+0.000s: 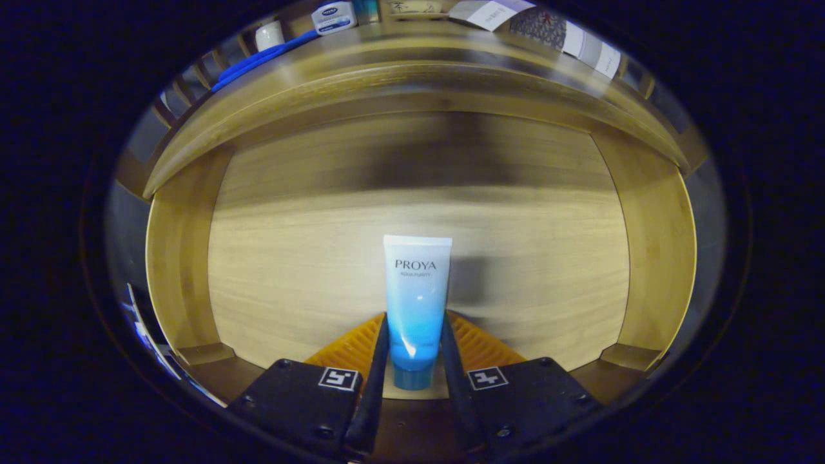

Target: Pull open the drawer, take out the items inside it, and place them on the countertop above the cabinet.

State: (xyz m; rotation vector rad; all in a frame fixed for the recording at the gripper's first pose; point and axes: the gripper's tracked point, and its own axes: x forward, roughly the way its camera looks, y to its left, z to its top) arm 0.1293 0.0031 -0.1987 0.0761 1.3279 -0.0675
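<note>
I look down into the open wooden drawer [290, 258]. A white-to-blue tube [416, 290] with a blue cap lies on the drawer floor, cap end toward me. My gripper [414, 341] has both fingers pressed against the lower part of the tube, one on each side, just above the cap. The upper half of the tube reaches beyond the fingertips. The cabinet's countertop edge [412, 64] curves above the drawer.
The drawer's side walls [174, 258] stand left and right, with its back in shadow under the cabinet front. On the countertop beyond sit a blue-lidded jar [334, 16], a blue strip-like item [258, 61], a white cup [269, 35] and patterned boxes [548, 26].
</note>
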